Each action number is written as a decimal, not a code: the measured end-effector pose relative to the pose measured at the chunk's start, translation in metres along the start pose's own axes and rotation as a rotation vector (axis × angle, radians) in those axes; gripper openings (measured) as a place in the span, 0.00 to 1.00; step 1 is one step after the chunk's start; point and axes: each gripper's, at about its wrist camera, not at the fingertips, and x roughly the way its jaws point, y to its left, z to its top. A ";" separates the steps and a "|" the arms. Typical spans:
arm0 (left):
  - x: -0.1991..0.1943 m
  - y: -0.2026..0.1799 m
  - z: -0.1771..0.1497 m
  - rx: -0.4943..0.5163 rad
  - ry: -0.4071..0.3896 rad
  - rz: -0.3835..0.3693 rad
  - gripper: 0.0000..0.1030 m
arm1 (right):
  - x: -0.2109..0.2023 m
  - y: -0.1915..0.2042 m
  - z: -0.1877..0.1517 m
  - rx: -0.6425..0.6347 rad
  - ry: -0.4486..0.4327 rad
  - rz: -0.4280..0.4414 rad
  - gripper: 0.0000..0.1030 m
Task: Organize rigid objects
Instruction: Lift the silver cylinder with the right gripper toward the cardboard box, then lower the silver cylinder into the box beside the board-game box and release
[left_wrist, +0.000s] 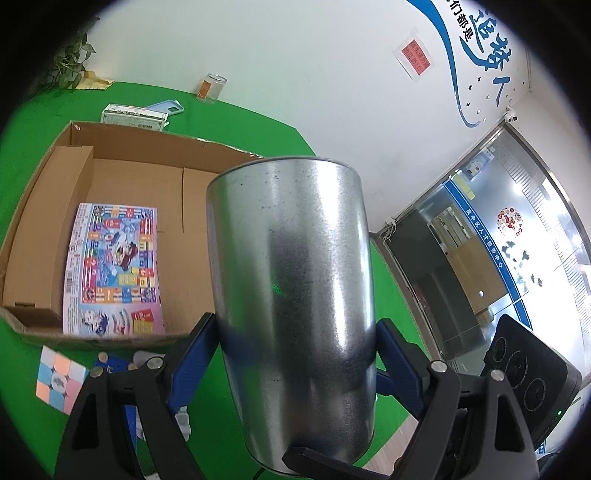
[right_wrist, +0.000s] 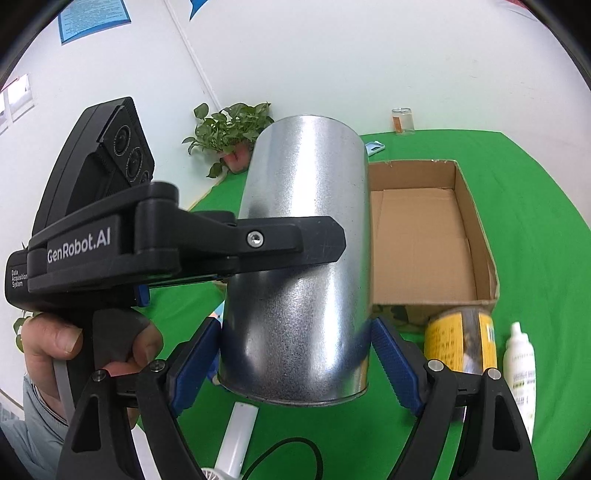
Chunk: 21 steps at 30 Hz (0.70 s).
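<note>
The left gripper (left_wrist: 295, 339) is closed on the metal cup (left_wrist: 291, 280), its blue pads (left_wrist: 192, 354) pressing both sides of it. The right gripper (right_wrist: 295, 343) also stands around the cup, and its pads (right_wrist: 395, 362) seem to touch the wall, though the contact is hard to judge. The cup is lifted and tilted. Beyond the left gripper, to its left, lies the cardboard box (left_wrist: 110, 144) with a colourful booklet (left_wrist: 112, 269) inside.
</note>
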 end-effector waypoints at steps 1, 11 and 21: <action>0.000 0.003 0.004 -0.001 0.000 -0.001 0.82 | 0.002 -0.001 0.004 -0.001 0.001 0.001 0.79; 0.017 0.018 0.043 -0.012 0.009 -0.001 0.82 | 0.028 -0.012 0.039 0.006 0.030 0.002 0.79; 0.050 0.043 0.061 -0.043 0.055 0.003 0.82 | 0.070 -0.031 0.059 0.041 0.095 0.004 0.79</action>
